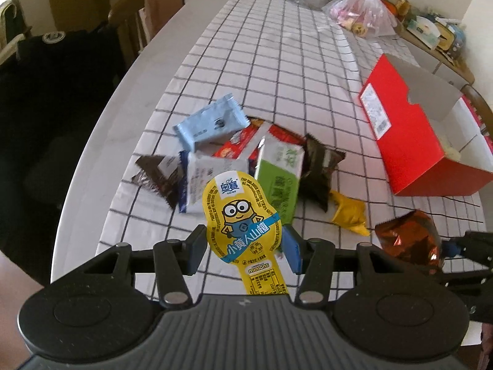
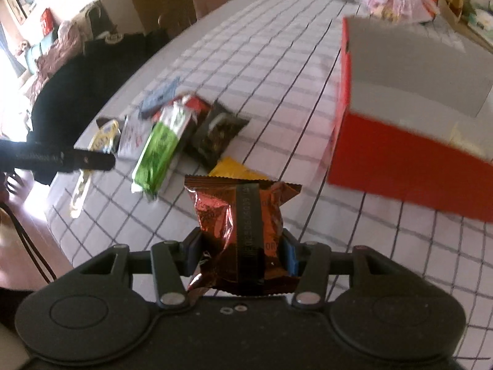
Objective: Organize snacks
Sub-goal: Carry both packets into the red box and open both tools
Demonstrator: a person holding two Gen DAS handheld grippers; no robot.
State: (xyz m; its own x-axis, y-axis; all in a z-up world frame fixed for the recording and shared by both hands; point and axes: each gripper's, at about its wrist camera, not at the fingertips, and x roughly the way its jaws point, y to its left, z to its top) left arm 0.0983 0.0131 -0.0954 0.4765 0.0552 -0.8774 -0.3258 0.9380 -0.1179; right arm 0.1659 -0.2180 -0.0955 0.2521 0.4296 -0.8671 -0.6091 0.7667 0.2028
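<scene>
My left gripper [image 1: 245, 251] is shut on a yellow cartoon snack packet [image 1: 243, 215], held above the checked tablecloth. My right gripper [image 2: 243, 254] is shut on a copper-brown foil snack bag [image 2: 243, 231], which also shows at the right of the left wrist view as a foil bag [image 1: 409, 237]. On the cloth beyond lies a pile of snacks: a light blue packet [image 1: 209, 123], a green packet [image 1: 279, 172], a dark packet [image 1: 320, 169], a yellow wrapper [image 1: 348, 212]. An open red box [image 1: 409, 135] stands to the right, seen closer as the red box [image 2: 400, 154].
The table edge [image 1: 129, 123] curves along the left, with wooden chairs [image 1: 135, 15] and a dark garment [image 1: 55, 86] beyond it. Plastic bags [image 1: 360, 12] and clutter sit at the far end. The left gripper arm [image 2: 61, 157] crosses the left of the right wrist view.
</scene>
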